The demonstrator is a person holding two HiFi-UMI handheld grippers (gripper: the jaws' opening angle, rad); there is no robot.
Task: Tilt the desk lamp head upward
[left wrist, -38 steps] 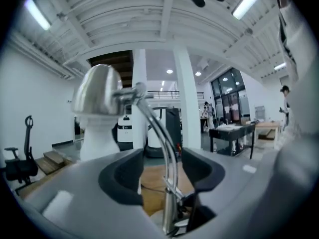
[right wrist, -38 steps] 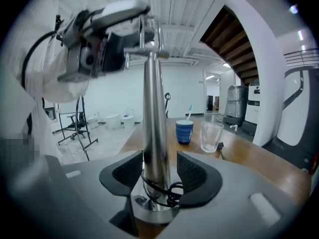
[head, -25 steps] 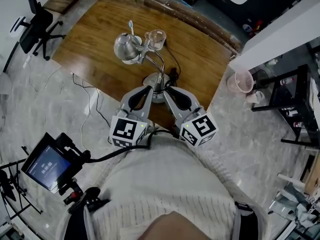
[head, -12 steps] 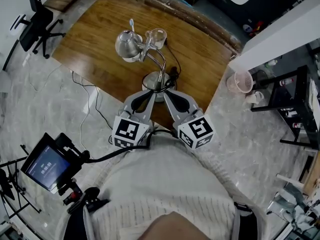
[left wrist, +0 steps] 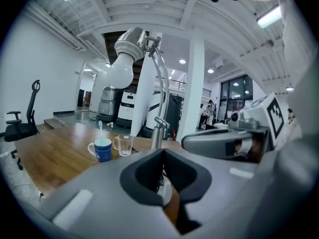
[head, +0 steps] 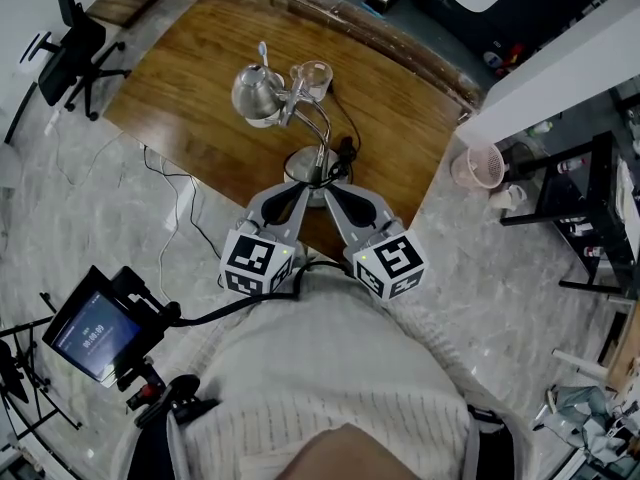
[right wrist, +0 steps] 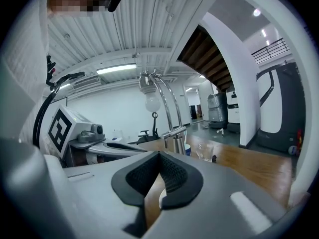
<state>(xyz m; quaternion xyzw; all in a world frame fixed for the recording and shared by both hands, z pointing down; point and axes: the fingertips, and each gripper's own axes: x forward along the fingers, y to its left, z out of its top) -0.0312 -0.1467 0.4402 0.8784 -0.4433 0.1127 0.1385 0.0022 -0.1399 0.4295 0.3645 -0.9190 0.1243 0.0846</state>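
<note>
A chrome desk lamp stands on the wooden table (head: 190, 108). Its round base (head: 308, 164) is near the table's front edge, and curved arms rise to the bell-shaped head (head: 257, 93). In the left gripper view the lamp head (left wrist: 129, 46) hangs high above, mouth facing down-left. In the right gripper view the lamp head (right wrist: 149, 91) shows its bulb. My left gripper (head: 299, 180) and right gripper (head: 332, 180) sit side by side just in front of the base. Both are shut with nothing between the pads. Neither touches the head.
A blue mug (left wrist: 103, 149) with a stick in it and a clear glass cup (head: 313, 75) stand behind the lamp. A black cord (head: 352, 128) runs from the base. Off the table are an office chair (head: 70, 48), a pink bin (head: 487, 163), a black rack (head: 590, 208) and a screen (head: 95, 333).
The right gripper's jaws have come together, and its marker cube has drifted slightly left. The left gripper and the lamp look almost unchanged.
</note>
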